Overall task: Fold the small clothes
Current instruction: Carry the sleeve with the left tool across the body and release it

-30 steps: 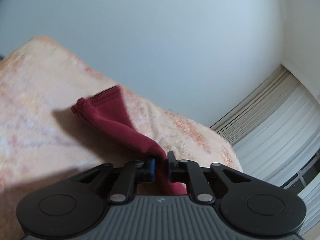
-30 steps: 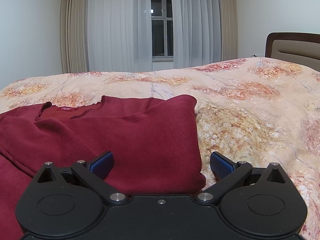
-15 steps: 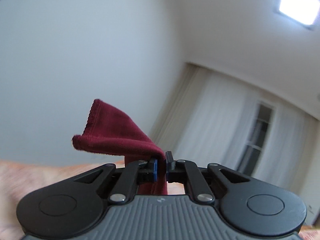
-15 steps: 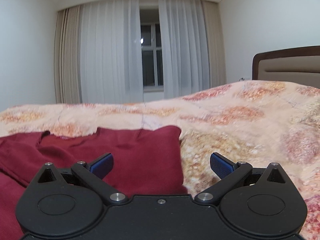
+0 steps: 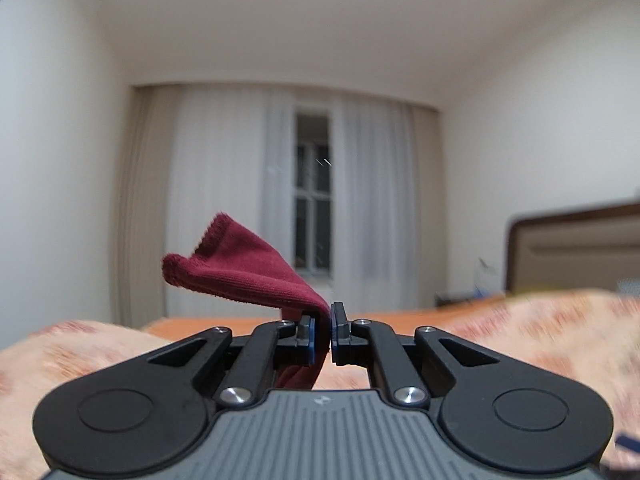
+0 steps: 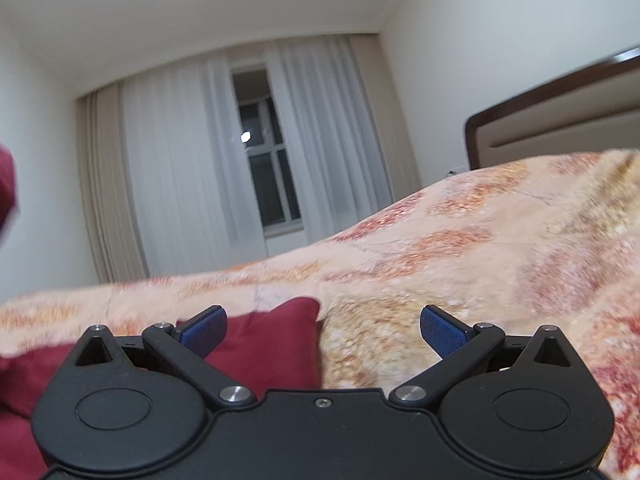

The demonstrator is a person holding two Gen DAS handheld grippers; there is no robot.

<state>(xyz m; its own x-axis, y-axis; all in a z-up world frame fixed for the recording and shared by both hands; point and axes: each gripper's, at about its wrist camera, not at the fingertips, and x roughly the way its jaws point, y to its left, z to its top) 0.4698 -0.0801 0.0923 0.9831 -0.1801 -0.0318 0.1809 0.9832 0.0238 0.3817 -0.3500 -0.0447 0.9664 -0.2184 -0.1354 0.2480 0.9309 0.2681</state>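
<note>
Folding looks mid-step: left gripper point(image 5: 323, 330) pinches a maroon garment's point(image 6: 264, 344) hemmed edge aloft above the floral bedspread point(image 6: 460, 264), right gripper point(image 6: 323, 330) gapes empty over the rest, so laying that edge across squarely probably comes next.

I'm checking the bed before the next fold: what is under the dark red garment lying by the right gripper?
The dark red garment lies on the floral bedspread, which shows all around it. Whatever sits directly beneath the cloth is covered.
</note>
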